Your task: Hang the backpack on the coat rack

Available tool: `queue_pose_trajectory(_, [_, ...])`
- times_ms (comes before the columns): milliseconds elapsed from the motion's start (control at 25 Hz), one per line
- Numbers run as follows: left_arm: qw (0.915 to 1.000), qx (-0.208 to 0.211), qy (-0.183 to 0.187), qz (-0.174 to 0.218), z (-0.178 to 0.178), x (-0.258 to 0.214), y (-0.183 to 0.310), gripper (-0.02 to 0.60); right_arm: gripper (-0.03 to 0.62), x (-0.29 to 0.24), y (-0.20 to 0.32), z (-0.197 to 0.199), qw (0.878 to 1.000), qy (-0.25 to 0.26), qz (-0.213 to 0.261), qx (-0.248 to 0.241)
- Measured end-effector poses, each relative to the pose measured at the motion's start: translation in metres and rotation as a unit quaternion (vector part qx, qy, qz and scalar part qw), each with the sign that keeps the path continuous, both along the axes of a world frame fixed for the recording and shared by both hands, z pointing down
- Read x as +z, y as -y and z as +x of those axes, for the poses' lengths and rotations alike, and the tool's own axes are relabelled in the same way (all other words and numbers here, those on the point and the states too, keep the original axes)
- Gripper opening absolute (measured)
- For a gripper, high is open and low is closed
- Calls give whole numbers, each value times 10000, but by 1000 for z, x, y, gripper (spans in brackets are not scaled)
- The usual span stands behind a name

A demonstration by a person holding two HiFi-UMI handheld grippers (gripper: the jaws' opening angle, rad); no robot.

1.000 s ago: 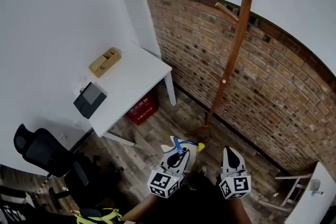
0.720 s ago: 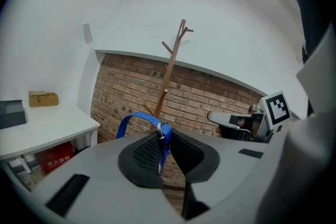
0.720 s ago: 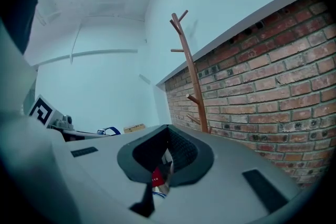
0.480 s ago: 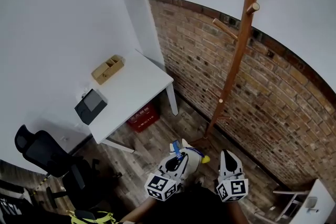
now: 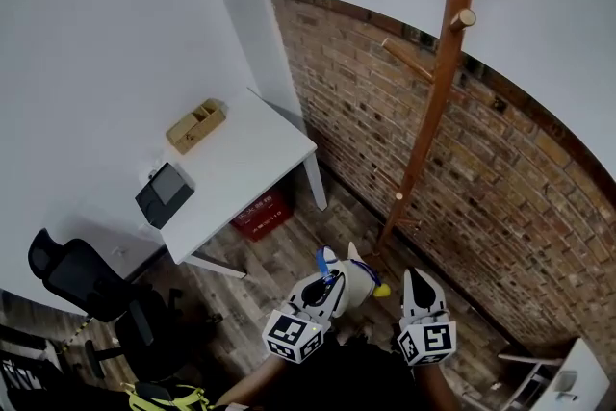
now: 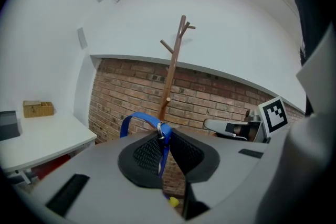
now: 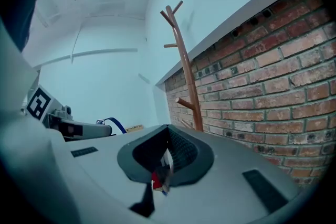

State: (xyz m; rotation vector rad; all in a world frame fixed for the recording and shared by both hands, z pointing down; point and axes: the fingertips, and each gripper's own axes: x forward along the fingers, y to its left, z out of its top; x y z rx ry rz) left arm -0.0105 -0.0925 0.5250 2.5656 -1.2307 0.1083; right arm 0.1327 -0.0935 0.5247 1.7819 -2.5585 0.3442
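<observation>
L claw (image 6: 164, 136): jaws closed on blue loop (image 6: 137, 119) of backpack (image 5: 358, 276); strap runs down through the pads. R claw (image 7: 167, 157): jaws closed on a white-red bit (image 7: 160, 174); can't tell if it belongs to the pack.

Head view: both claws low in frame, side by side, L (image 5: 334, 278), R (image 5: 416, 275). Backpack sits between them, white body w/ yellow tip toward R claw, blue loop on top at L claw. Pack is apart from coat rack (image 5: 438, 101).

Beyond claws: wood floor (image 5: 289, 250), a strip of it between tabletop leg and rack foot. Rack foot stands just past the pack, close to brick wall (image 5: 520, 178).

Left: white tabletop (image 5: 245, 164), corner edge pointing toward rack; wooden box (image 5: 195, 124) and dark device (image 5: 164, 193) on it, red crate (image 5: 262, 212) under it. Office chair (image 5: 82, 276) nearer, at left edge.

Rack pole rises leaning; pegs up top, one left, one toward cam, one right, all bare.
</observation>
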Motion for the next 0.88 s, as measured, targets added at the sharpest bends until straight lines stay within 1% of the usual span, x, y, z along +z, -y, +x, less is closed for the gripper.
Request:
queue_pose_trajectory(80, [9999, 134, 14, -2, 0, -4, 5, 43, 12, -3, 2, -1, 10000, -15, 1, 49])
queue_pose_trajectory(200, [9992, 395, 45, 98, 1, -14, 18, 43, 12, -8, 10, -3, 9999, -11, 23, 160])
queue_pose_trajectory(320, [9977, 652, 124, 154, 3, -26, 28, 43, 12, -14, 14, -8, 9995, 76, 43, 300])
queue_pose_trajectory(520, [9949, 961, 157, 264, 0, -46, 46, 43, 12, -19, 26, -20, 9992, 101, 42, 387])
queue_pose_trajectory(640, [9933, 1086, 193, 351, -6, -57, 57, 43, 12, -28, 33, -29, 9989, 123, 76, 449])
queue_pose_trajectory(880, [9918, 1212, 157, 366, -17, -68, 76, 43, 12, -32, 44, -39, 9987, 107, 64, 503])
